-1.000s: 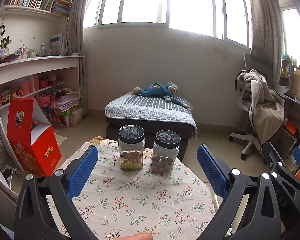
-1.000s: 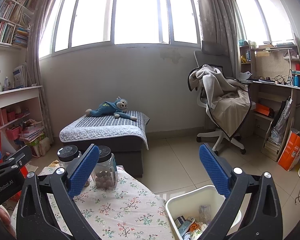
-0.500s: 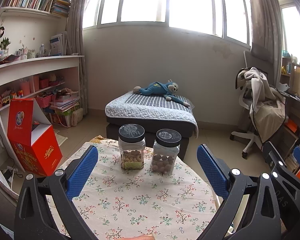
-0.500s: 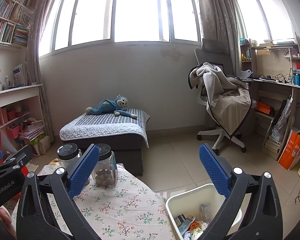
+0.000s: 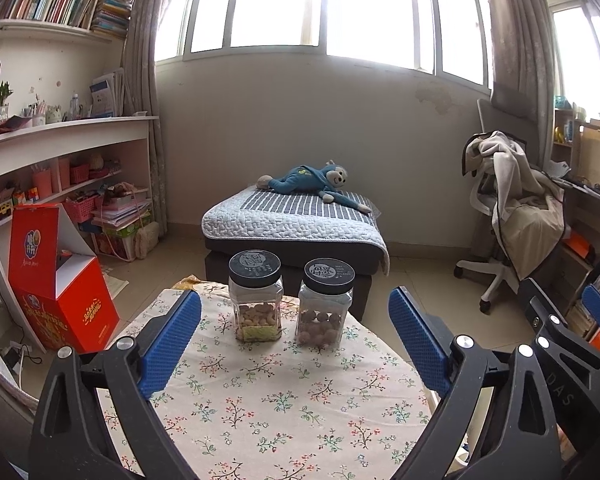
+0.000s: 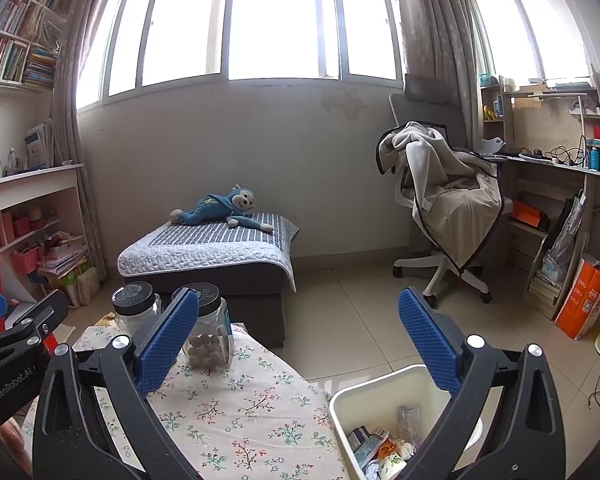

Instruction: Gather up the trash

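A white trash bin (image 6: 354,394) stands on the floor right of the table, with wrappers and crumpled trash (image 6: 382,446) inside. My right gripper (image 6: 298,334) is open and empty, held above the table's right edge and the bin. My left gripper (image 5: 294,338) is open and empty above the floral tablecloth (image 5: 268,396). The right gripper also shows at the right edge of the left wrist view (image 5: 560,332). No loose trash shows on the table.
Two clear black-lidded jars, one of nuts (image 5: 256,296) and one of brown balls (image 5: 326,302), stand at the table's far edge. Beyond are a low bed with a blue monkey toy (image 5: 312,178), a red box (image 5: 56,280), shelves and a draped office chair (image 6: 448,208).
Both grippers have shifted only slightly; the views have crept a little. A fingertip seen at the bottom of the left wrist view earlier is out of view now.
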Available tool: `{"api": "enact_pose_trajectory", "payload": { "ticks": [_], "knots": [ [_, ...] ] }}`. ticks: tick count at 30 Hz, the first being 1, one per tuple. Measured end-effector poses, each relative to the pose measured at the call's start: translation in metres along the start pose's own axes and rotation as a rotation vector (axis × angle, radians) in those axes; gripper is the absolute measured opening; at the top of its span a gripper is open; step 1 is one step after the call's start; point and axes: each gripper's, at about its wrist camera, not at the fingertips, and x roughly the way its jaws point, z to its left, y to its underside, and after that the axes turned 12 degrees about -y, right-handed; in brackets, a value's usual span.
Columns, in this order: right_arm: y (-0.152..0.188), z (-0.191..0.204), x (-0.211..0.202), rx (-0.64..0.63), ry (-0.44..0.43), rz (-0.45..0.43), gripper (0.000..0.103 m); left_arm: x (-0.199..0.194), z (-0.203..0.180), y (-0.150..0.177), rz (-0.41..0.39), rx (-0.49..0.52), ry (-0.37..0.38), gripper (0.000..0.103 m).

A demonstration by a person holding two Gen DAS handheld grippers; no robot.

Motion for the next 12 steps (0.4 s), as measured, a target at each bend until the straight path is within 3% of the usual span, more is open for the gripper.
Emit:
{"api": "enact_pose_trajectory", "payload": {
  "ticks": [7,12],
  "knots": [
    [0.0001,-0.0022,-0.0008,0.006,0.006,-0.006,0.096,0.0054,0.0006,-0.0012,0.047,-0.004,-0.008,0.094],
    [-0.0003,-0.0019,-0.0008,0.005,0.005,-0.007,0.096,0.0029,-0.0011,0.0000,0.040,0.002,-0.012,0.096]
  ]
}}
